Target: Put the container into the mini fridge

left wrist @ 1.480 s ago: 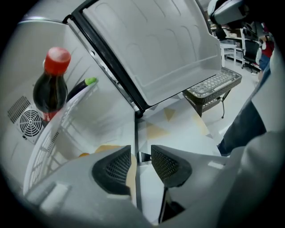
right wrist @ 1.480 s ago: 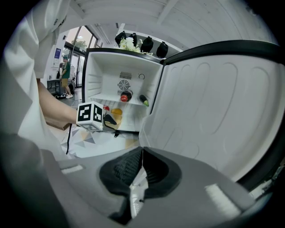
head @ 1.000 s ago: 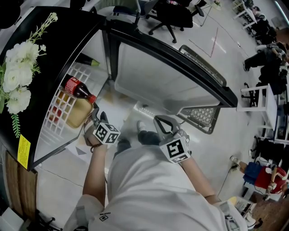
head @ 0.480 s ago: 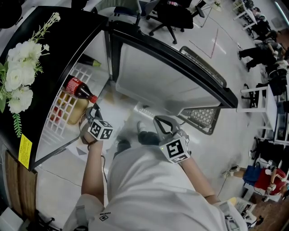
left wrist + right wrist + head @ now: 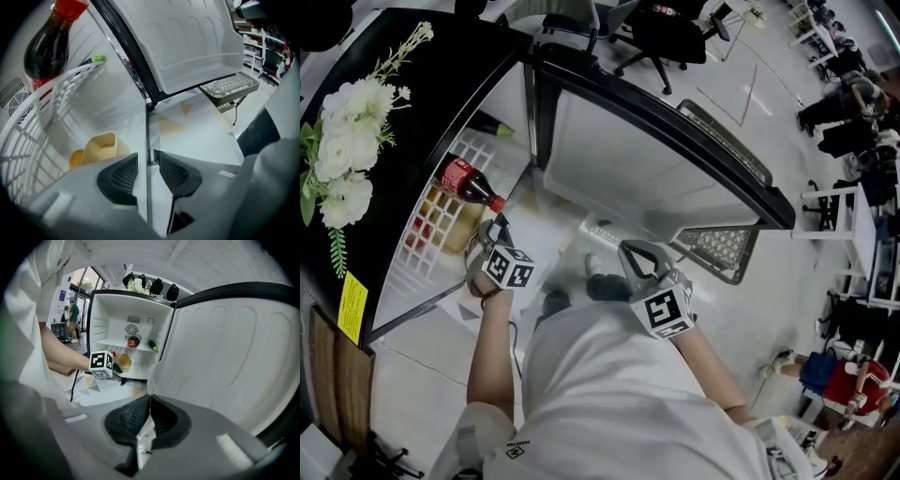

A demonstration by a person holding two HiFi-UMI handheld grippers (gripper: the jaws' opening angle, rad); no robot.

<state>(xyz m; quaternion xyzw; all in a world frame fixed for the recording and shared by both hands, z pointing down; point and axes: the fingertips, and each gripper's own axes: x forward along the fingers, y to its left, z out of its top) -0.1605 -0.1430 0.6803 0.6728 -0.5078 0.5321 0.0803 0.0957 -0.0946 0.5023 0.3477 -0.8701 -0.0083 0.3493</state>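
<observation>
The cream container [image 5: 101,149] sits inside the fridge [image 5: 441,70] below the wire shelf [image 5: 56,93], so the left gripper [image 5: 147,171] hangs at the opening, jaws slightly apart and empty, while the right gripper [image 5: 149,420], jaws pressed together on nothing, waits by the open door [image 5: 656,159], probably to close it.

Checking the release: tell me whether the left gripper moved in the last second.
Yes. The left gripper shifted slightly left and up, toward the red-capped dark bottle.
</observation>
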